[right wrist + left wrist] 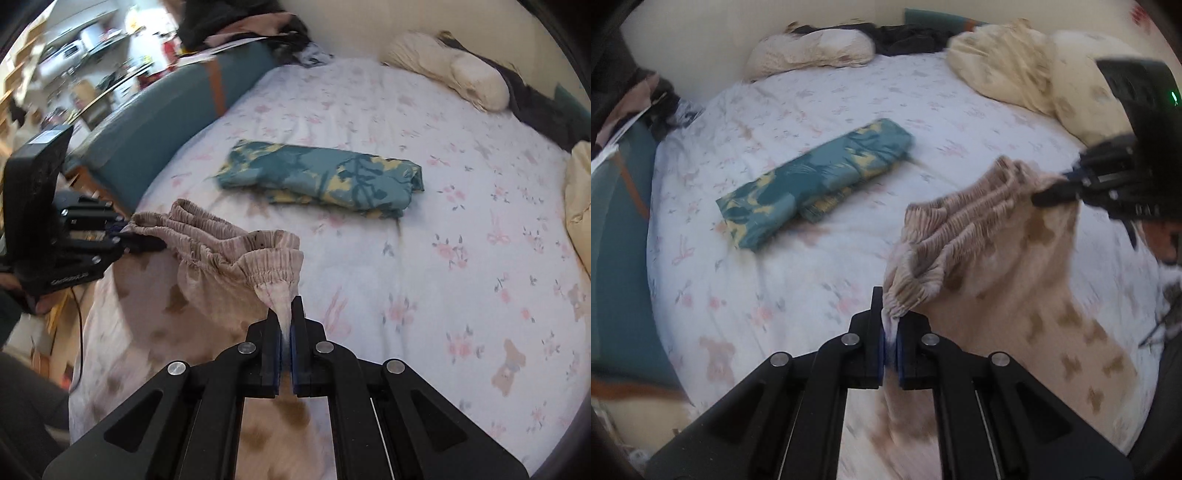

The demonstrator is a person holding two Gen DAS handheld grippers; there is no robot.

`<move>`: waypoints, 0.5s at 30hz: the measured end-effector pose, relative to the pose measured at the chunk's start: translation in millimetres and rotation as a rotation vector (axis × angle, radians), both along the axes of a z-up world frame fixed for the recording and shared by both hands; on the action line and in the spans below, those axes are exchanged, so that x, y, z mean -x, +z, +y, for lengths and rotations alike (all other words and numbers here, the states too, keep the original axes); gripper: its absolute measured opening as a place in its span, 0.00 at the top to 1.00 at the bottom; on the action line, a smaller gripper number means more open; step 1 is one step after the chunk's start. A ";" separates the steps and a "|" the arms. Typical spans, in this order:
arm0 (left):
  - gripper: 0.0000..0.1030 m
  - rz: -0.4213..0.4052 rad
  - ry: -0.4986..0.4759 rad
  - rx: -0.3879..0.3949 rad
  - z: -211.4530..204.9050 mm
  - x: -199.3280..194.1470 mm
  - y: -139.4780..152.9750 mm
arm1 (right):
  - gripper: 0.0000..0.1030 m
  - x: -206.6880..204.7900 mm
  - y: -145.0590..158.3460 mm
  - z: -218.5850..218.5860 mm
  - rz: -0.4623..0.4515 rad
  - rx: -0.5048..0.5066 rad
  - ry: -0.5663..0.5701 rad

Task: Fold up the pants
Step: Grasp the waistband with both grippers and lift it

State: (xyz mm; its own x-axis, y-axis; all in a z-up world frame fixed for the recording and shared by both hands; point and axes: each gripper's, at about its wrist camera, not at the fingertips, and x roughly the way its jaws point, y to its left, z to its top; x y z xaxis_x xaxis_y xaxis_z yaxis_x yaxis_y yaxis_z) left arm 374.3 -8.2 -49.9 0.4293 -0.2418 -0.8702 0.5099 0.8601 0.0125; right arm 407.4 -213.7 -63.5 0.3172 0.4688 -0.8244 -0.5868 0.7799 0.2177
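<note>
Beige pants point(1015, 280) with brown bear prints and a ruffled elastic waistband hang between my two grippers above the bed. My left gripper point(891, 328) is shut on one end of the waistband. My right gripper point(1052, 194) is shut on the other end. In the right wrist view the right gripper point(286, 325) pinches the waistband, the pants point(207, 266) sag to the left, and the left gripper point(125, 236) holds the far end. The legs hang down out of sight.
A folded teal and yellow garment point(816, 181) lies mid-bed on the white floral sheet point(768, 295); it also shows in the right wrist view point(325, 177). Pillows point(812, 51) and a cream duvet point(1034, 70) lie at the head. A teal bed frame point(155, 122) borders the side.
</note>
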 end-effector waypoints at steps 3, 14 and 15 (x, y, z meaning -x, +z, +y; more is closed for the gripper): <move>0.98 -0.008 -0.024 -0.022 -6.2 40.4 8.3 | 0.98 35.9 7.2 -5.7 0.000 -0.004 0.013; 0.98 0.034 -0.093 -0.120 -32.2 198.6 -1.4 | 0.97 194.4 -15.5 -16.3 0.033 0.005 0.006; 0.98 0.038 -0.107 -0.134 -34.6 210.4 -7.7 | 0.97 204.7 -20.7 -15.5 0.042 0.010 0.004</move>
